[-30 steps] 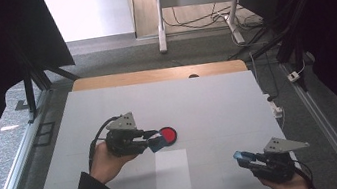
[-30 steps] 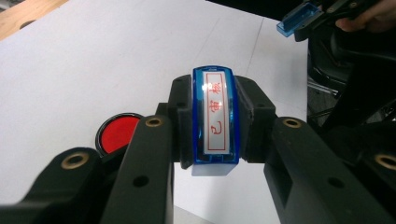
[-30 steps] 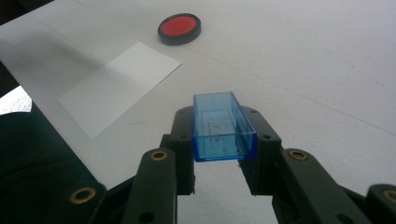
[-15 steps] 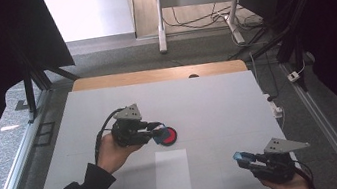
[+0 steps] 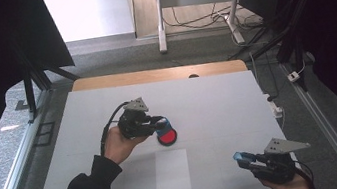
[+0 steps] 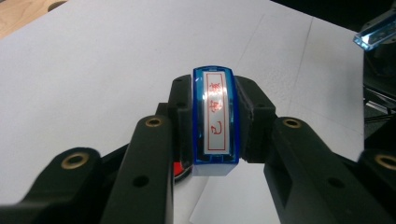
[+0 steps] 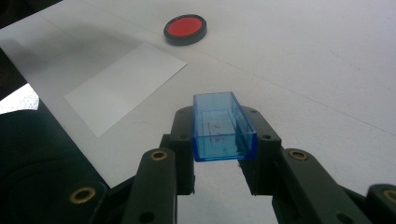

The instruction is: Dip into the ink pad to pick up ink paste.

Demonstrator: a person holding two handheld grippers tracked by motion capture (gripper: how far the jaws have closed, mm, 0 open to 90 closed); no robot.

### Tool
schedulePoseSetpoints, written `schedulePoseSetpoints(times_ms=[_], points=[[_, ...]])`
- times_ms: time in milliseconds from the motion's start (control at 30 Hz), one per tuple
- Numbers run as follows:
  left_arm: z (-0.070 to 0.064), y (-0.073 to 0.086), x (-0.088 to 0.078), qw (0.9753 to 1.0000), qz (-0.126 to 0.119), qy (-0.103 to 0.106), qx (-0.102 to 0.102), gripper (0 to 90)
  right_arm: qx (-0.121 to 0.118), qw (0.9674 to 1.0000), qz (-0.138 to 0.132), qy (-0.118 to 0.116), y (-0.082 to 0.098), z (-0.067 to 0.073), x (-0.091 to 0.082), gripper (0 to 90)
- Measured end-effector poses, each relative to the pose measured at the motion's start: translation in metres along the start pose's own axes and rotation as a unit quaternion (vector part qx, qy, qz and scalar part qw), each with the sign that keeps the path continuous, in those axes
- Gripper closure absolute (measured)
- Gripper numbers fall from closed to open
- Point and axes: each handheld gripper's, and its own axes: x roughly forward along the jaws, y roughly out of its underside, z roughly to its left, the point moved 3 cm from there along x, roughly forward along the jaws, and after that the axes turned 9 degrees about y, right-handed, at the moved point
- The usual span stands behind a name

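1. The left gripper (image 5: pixel 161 124) sits near the middle of the desk (image 5: pixel 218 102) in the high view, and its jaws pinch a blue stamp (image 6: pixel 215 120) whose white label carries red characters
2. In the high view the stamp's end hangs just above the red ink pad (image 5: pixel 167 137), which lies at about 5 o'clock from the left gripper; whether the two touch cannot be told
3. The right gripper (image 5: pixel 245 159) rests at the desk's 5 o'clock corner, well apart from the left one, jaws clamped on a clear blue stamp cap (image 7: pixel 222 126) with its open side up
4. A white sheet of paper (image 5: pixel 172 173) lies flat at 6 o'clock from the ink pad, between the two grippers
5. In the right gripper view the ink pad lies at 11 o'clock beyond the cap
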Motion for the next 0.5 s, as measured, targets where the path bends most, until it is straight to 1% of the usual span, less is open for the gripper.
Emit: schedulePoseSetpoints(times_ms=[33,100,333,500], points=[[0.001,0.000,0.002,1.0000,0.001,0.001,-0.001,70.0,0.002,1.0000,-0.001,0.000,0.000,0.000,0.000,68.5],[0.003,0.000,0.006,1.0000,0.005,-0.005,-0.001,70.1,0.003,1.0000,-0.002,0.000,0.000,0.000,0.000,68.5],[0.012,0.004,0.019,0.9998,0.013,-0.013,-0.005,70.0,0.003,1.0000,-0.001,-0.001,0.000,0.000,0.000,68.5],[0.017,0.008,0.029,0.9995,0.027,-0.015,-0.008,70.1,0.003,1.0000,0.000,-0.002,0.000,0.000,0.000,68.5]])
